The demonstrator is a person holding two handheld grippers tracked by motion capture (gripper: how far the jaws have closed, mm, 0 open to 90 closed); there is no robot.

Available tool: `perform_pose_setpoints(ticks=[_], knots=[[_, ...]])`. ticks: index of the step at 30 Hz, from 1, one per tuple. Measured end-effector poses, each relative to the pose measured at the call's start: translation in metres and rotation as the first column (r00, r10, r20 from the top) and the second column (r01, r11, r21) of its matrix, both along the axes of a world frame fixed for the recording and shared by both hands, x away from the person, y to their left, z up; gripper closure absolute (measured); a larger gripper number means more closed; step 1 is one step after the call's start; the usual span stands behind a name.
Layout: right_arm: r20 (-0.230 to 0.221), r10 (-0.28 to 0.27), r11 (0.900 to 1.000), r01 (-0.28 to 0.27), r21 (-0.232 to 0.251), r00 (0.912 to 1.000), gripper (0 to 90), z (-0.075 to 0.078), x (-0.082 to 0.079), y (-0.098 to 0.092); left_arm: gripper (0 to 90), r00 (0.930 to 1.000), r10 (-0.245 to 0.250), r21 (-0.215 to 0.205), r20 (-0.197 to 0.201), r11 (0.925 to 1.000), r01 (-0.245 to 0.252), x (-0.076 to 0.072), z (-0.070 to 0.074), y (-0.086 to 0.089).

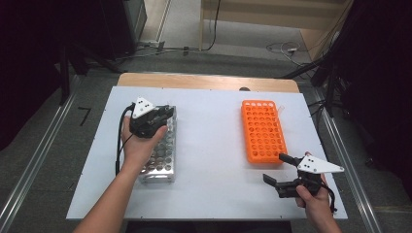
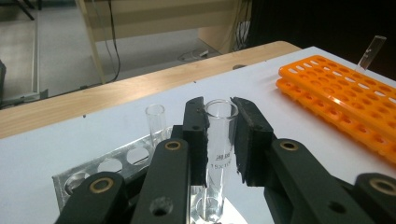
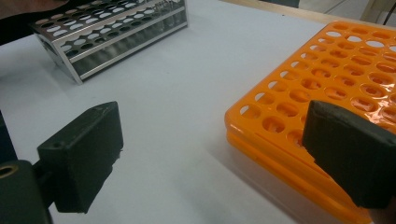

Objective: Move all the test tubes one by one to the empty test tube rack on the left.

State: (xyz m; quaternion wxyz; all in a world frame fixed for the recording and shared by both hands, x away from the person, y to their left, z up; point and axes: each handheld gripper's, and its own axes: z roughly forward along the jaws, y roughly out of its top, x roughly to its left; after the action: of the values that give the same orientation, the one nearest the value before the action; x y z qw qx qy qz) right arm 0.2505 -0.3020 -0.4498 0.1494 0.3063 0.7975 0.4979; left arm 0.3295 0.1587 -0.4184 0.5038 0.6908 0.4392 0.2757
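White bench (image 1: 214, 145): the left hand-held gripper (image 2: 219, 122) clamps a glass test tube (image 2: 219, 140) standing in the metal rack (image 1: 163, 155) near the left edge. Transfer to the orange rack (image 1: 263, 131) remains; the right hand-held gripper (image 3: 210, 154) waits wide open beside it.

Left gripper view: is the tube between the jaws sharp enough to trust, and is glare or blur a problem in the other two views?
Left gripper view: the glass tube is sharp, its printed marking visible though too small to read. Right gripper view: the near jaws are soft, the orange rack shows mild sheen. High view: even light on the white table, dark surroundings.
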Motion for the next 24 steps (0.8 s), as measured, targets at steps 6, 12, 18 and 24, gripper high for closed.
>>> perform_pose_setpoints(ticks=[6, 12, 18, 24], knots=[[0.001, 0.002, 1.0, -0.002, 0.0, 1.0, 4.2, 0.0, 0.0, 0.0, 76.3, 1.0, 0.001, 0.012, -0.007, 0.9999, -0.001, 0.0, -0.003, 0.0], [-0.001, 0.003, 1.0, -0.003, -0.002, 1.0, 4.2, 0.0, 0.0, 0.001, 76.3, 0.9999, -0.001, 0.019, -0.013, 0.9998, 0.001, -0.001, -0.006, -0.001], [0.0, 0.005, 1.0, -0.005, -0.005, 1.0, 4.2, 0.0, 0.0, 0.001, 76.1, 0.9998, -0.001, 0.041, -0.021, 0.9992, 0.002, -0.003, -0.01, -0.002], [0.001, 0.005, 1.0, -0.005, -0.004, 1.0, 4.2, 0.0, -0.001, 0.001, 75.9, 0.9992, -0.012, 0.063, -0.039, 0.9979, 0.015, -0.005, -0.011, -0.002]])
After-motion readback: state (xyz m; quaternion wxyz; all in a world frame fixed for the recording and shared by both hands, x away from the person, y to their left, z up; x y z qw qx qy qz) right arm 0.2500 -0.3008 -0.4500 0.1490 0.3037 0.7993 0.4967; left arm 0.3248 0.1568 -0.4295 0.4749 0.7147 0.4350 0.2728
